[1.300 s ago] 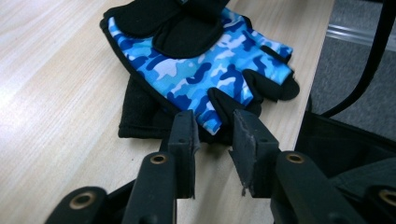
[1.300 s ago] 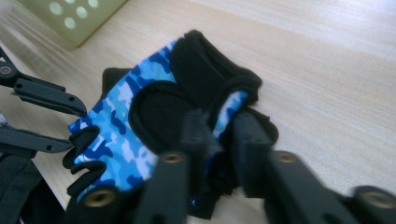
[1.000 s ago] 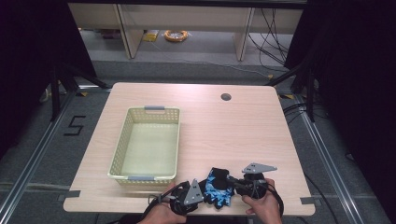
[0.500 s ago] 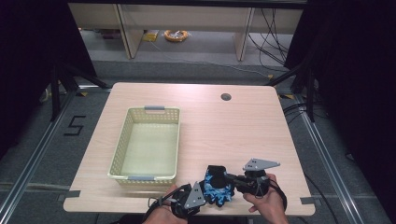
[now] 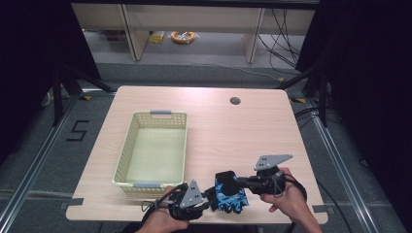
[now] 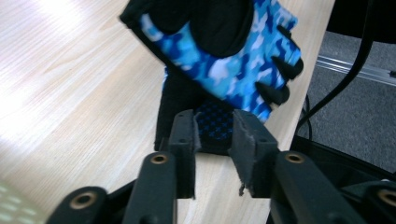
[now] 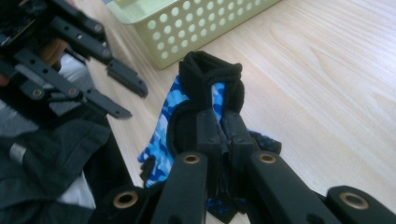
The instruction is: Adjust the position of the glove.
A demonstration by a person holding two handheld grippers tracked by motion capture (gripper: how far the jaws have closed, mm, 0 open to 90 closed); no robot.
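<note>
Glove at table's near edge (basket behind-left).

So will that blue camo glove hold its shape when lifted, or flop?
Probably flop: the glove already folds and droops around the right gripper pinching its black cuff. It looks like thin fabric, so likely light. The textured palm patch may grip rather than slide on the table.

A light wooden table is seen; a yellow perforated basket rests at nine o'clock, a blue glove at six.
</note>
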